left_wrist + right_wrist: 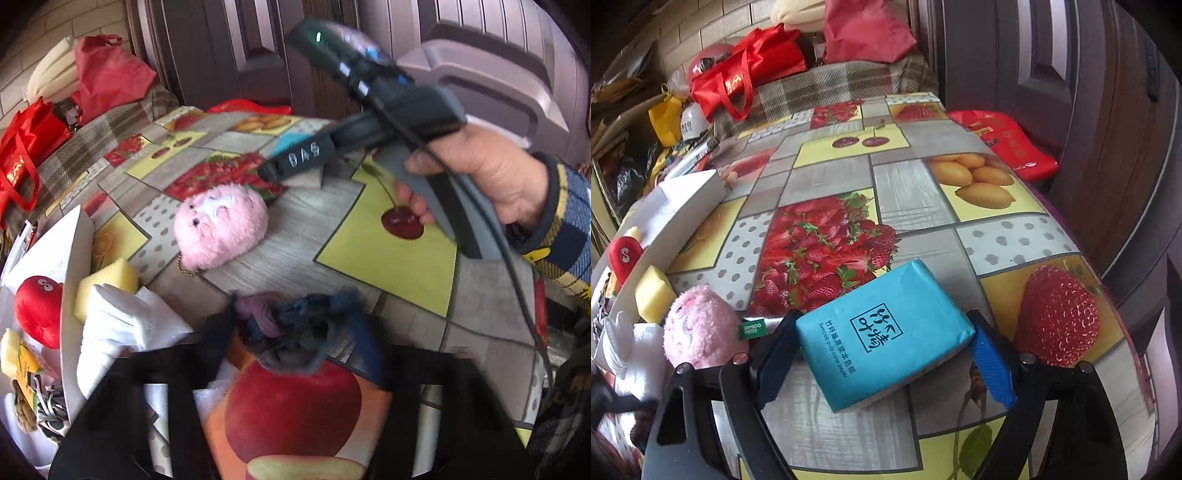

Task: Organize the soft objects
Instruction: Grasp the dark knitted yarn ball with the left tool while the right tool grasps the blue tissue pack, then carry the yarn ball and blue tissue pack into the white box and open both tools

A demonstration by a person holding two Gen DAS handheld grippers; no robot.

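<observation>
Where the right tongs stand: the right gripper is low over the table, its jaws fairly wide, a blue pad at each side of the tissue pack.
Right grip: both pads sit against the pack's short ends; the pack lies flat on the cloth.
Tissue pack: teal, dark print on top, near the table's front edge, between the printed strawberries and the big single strawberry.
Right hand: wrapped around the gripper's handle, with a plaid sleeve behind it.
Left tongs: the left gripper has its jaws narrow, and a dark cloth bundle lies between the blurred black fingers. Whether they pinch it, I cannot tell.
Cloth bundle: navy and mauve, crumpled on the table above the printed apple.
Pink plush: on the table, apart from the bundle and beside the tissue pack.
Yellow sponge: just outside the wall of the white box.
White cloth: touching the sponge, by the box.
Red plush: inside the box.
</observation>
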